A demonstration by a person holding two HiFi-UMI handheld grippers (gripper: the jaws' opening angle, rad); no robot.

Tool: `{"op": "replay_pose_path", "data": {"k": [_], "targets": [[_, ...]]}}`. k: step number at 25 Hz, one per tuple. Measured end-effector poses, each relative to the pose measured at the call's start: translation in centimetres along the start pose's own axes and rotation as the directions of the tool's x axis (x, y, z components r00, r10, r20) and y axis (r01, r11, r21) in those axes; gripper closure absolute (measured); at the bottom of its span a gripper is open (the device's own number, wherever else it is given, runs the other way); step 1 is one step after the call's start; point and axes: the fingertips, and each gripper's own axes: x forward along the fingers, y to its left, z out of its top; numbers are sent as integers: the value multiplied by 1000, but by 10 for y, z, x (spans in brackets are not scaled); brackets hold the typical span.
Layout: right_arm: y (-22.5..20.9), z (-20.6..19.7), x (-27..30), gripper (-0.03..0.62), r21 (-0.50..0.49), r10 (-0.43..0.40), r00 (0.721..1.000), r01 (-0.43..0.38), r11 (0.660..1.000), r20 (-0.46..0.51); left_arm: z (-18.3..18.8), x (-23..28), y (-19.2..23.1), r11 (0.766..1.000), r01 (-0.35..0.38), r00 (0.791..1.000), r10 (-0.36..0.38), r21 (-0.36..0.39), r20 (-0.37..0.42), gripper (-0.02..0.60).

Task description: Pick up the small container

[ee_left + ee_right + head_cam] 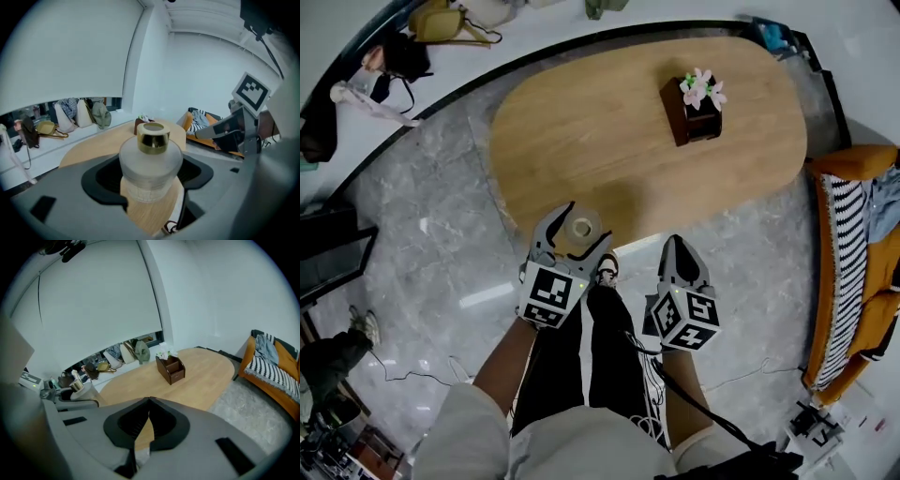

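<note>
The small container [581, 228] is a frosted round bottle [150, 161] with a gold cap, over the near edge of the oval wooden table [647, 141]. My left gripper [574, 236] is shut on its body, one jaw on each side [150, 183]. Whether the bottle rests on the table or hangs just above it, I cannot tell. My right gripper [678, 246] is off the table's near edge to the right, with its jaws together [149, 401] and nothing between them. In the right gripper view the bottle [77, 385] shows at the far left.
A brown wooden box with pink flowers [692, 111] stands on the far right of the table. An orange sofa with a striped cloth [858, 272] lies at the right. Several bags [441, 23] sit along the white ledge behind. My legs and shoes [605, 272] are below the grippers.
</note>
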Motion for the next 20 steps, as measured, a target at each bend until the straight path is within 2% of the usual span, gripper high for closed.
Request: {"op": "replay_pose_path", "data": {"k": [6,11,14,20], "targets": [[33,80,-40,570,-32,64,994,-62,998,88,100,-69,-4,998,-60,998,61,-33,35,241],[70,135,-94,571,-94,144,977,-131,987,158,167,-136,-13,990,-109,991,116,-92,72,241],[90,165,-121,571,-136,189,961,-164,977,203,199,-167,-13,983,-134,983,148,-128,107,241],[111,212,-160,570,-182,232,925,-183,966,299,244,-207,-17,978,-176,967,193,-114,166,241]]}}
